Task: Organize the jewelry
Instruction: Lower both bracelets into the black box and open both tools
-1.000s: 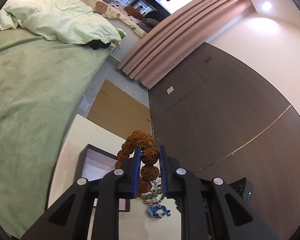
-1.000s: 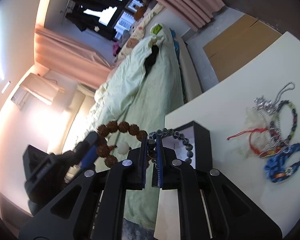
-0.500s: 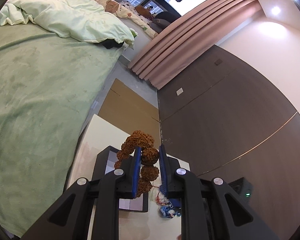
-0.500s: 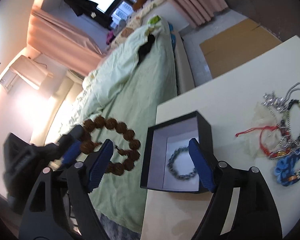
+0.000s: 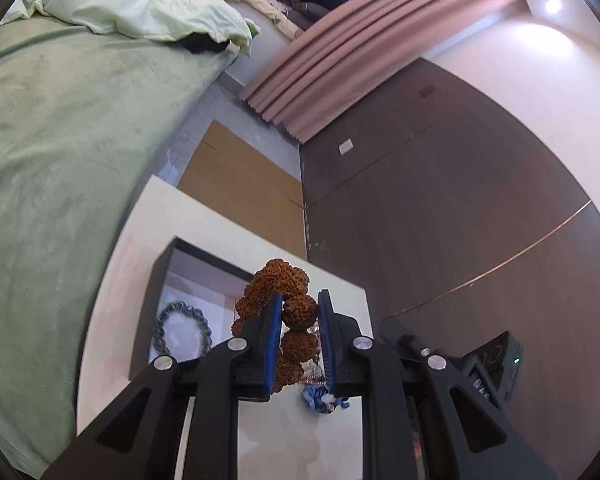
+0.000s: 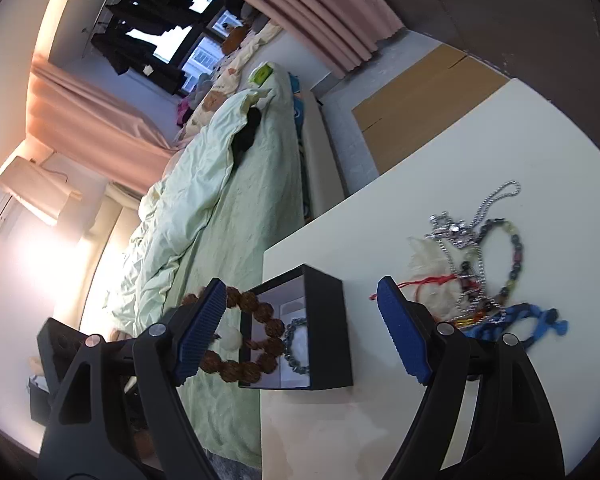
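Your left hand-held gripper [image 5: 299,312] is clamped on one bead of the brown seed-bead bracelet [image 5: 288,312]; the rest of the loop hangs between and below the blue pads. In the right wrist view that bracelet [image 6: 256,340] hangs over the near-left edge of the black box, with the left hand-held gripper's dark body partly hidden behind your right one's left finger.

Your right hand-held gripper [image 6: 300,332] has its jaws wide apart, with nothing between the pads. The black box sits between them, further out.

The black box [image 5: 148,312] rests on the white surface [image 5: 204,224] near the edge that faces the bed, its top open. Inside it, on the pale lining, lies a grey-blue bead bracelet [image 5: 182,330].

To the right of the box, well apart from it, a heap of jewelry lies on the surface [image 6: 440,148]: a silver chain [image 6: 488,208], a dark multicolour bead bracelet [image 6: 514,256], a red cord [image 6: 420,284] and a blue braided piece [image 6: 532,320].

Left of the box, beyond the surface's edge, is the bed [image 6: 236,208] with its green cover.
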`<action>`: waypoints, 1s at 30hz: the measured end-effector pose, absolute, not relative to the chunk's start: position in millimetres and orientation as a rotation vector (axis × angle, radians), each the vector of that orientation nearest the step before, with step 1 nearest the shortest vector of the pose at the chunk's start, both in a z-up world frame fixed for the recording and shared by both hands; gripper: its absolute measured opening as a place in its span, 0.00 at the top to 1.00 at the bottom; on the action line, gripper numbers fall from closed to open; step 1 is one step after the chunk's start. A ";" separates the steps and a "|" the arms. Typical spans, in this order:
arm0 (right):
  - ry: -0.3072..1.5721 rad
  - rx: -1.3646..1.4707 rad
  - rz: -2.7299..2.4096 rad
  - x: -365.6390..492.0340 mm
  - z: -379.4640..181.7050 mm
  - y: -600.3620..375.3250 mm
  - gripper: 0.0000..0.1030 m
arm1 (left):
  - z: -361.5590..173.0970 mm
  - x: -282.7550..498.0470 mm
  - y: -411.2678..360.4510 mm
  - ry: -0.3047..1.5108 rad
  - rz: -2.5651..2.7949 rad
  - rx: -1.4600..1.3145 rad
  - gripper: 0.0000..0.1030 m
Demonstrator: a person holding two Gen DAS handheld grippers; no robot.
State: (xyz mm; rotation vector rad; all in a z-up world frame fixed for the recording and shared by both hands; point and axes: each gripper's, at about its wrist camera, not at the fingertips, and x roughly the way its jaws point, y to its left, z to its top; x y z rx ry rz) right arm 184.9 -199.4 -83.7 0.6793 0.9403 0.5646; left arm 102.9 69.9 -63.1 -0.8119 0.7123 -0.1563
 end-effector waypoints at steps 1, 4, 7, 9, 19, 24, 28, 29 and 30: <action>0.940 0.681 0.562 184.8 -83.4 -201.6 0.24 | -65.8 104.6 67.8 0.720 -0.155 -0.809 0.84; 0.935 0.680 0.556 182.7 -81.3 -209.1 0.24 | -75.3 113.2 64.2 0.761 -0.132 -0.789 0.84; 0.928 0.668 0.558 180.7 -77.2 -215.1 0.24 | -90.3 120.6 66.3 0.850 -0.020 -0.729 0.73; 0.925 0.660 0.555 180.1 -74.8 -218.0 0.24 | -91.6 117.2 72.2 0.849 0.038 -0.717 0.53; 0.973 0.529 0.467 175.6 -76.9 -241.7 0.24 | -75.0 106.5 59.1 0.800 0.004 -0.615 0.39; 1.045 0.487 0.372 179.7 -95.6 -253.4 0.24 | -73.2 109.9 39.7 0.808 -0.037 -0.594 0.40; 1.128 0.472 0.326 182.1 -114.8 -257.9 0.29 | -71.8 111.1 21.4 0.811 -0.080 -0.563 0.42; 1.144 0.462 0.323 182.4 -117.7 -256.8 0.31 | -71.1 111.7 15.6 0.813 -0.095 -0.550 0.44; 1.157 0.454 0.325 182.6 -120.0 -255.9 0.34 | -70.9 112.2 11.3 0.816 -0.106 -0.542 0.46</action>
